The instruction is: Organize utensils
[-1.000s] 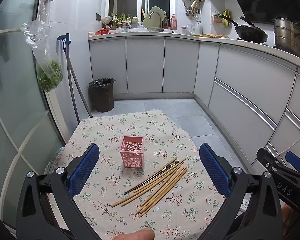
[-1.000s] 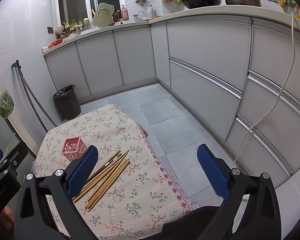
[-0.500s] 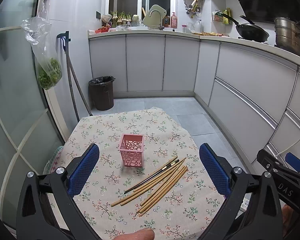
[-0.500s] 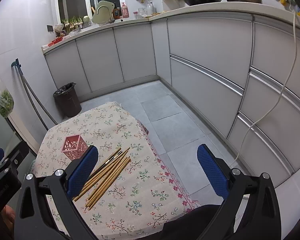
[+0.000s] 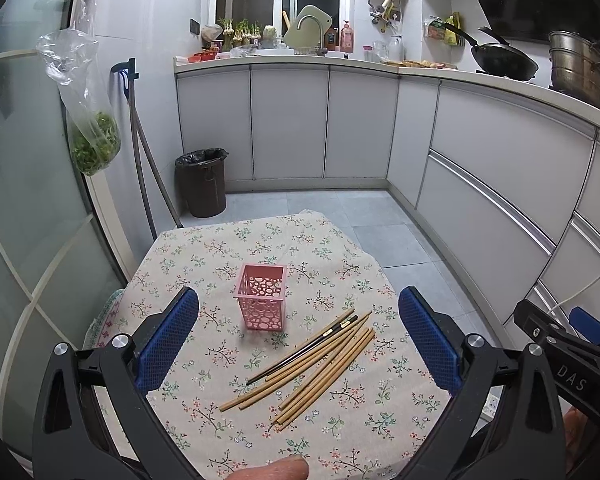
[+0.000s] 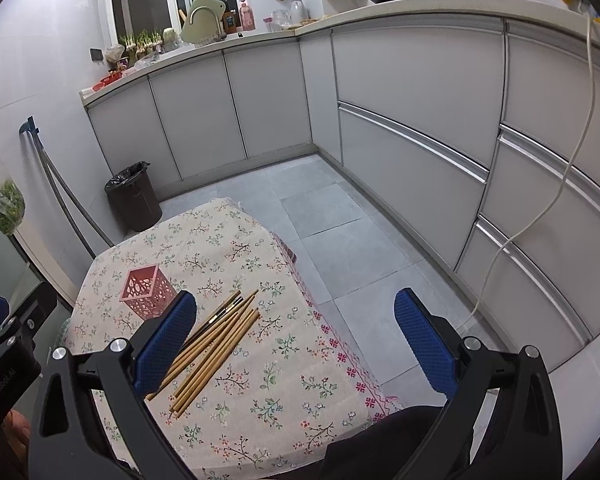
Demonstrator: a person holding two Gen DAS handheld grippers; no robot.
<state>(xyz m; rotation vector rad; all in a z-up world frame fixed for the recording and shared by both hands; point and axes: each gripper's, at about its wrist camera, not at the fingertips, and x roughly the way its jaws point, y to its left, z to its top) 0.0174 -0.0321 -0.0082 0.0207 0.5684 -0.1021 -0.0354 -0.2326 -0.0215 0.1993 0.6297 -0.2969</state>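
Left gripper [image 5: 298,334] spread wide, blue pads [image 5: 167,336] far apart, nothing pinched, hovering above the near part of the desk [image 5: 204,248] with its floral cloth. Between those pads and a little farther off, a pink perforated holder [image 5: 261,297] standing upright near the middle of the cloth. Just right of the holder and nearer the camera, a loose bundle of chopsticks [image 5: 312,364] lying flat and slanted, far tips pointing up-right, near ends fanned out toward the lower left; mostly bamboo-coloured, with what looks like a dark pair on the holder side, though hard to count exactly. Bundle close beside the holder but apart from it, not touching. Right gripper [image 6: 296,332] likewise spread, holding nothing, set off toward the desk's right edge with much of its gap over the tiled floor [image 6: 340,240]. From that view, chopsticks [image 6: 216,340] partly behind the left pad [image 6: 164,342], the holder [image 6: 146,290] farther left and beyond. Black bin [image 5: 202,182] on the floor past the desk, bag of greens [image 5: 94,144] hanging at left.
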